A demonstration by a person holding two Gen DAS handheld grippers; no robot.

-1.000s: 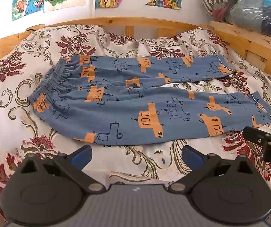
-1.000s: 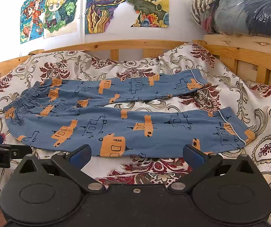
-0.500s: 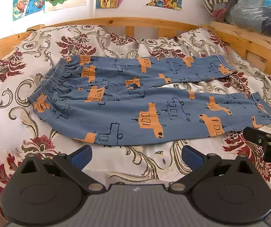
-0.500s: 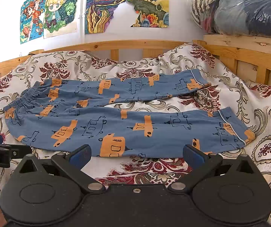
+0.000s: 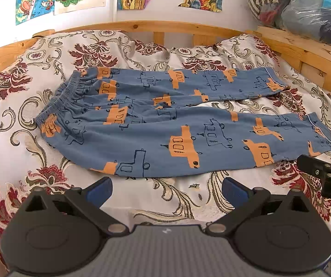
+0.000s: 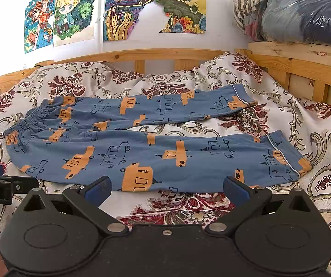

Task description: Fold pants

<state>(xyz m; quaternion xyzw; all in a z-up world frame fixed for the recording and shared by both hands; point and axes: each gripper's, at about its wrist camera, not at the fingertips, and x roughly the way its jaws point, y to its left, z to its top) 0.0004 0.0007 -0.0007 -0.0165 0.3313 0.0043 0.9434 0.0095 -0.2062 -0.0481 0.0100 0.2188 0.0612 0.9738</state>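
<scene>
Floral bedding in cream and dark red covers the bed (image 5: pixel 15 152) on which we work, with a pale wooden rail (image 5: pixel 142 26) along its far side and right end. Blue pants (image 5: pixel 156 136) with orange vehicle prints lie flat and unfolded across the middle, waistband (image 5: pixel 59 99) to our left, both legs running right and parted by a strip of bedding; the far leg's cuff (image 6: pixel 241 97) lies near the rail, the near leg's cuff (image 6: pixel 287 159) just beyond our right tool. A plastic-wrapped bundle of clothes (image 6: pixel 292 11) sits on the wooden ledge at the right, and drawings (image 6: pixel 128 11) hang on the wall behind.

We hold the left gripper (image 5: pixel 166 188) above bare bedding short of the near leg's hem, its blue-padded fingers (image 5: pixel 99 189) spread wide and empty. Our right gripper (image 6: pixel 167 188) has its fingers (image 6: pixel 235 188) equally wide, their tips over the near leg's lower edge; whether they touch cloth we cannot tell. Each tool enters the other's view only as a black part cut off at the frame edge. A dark shape at the right wrist view's right edge is too cropped to identify.
</scene>
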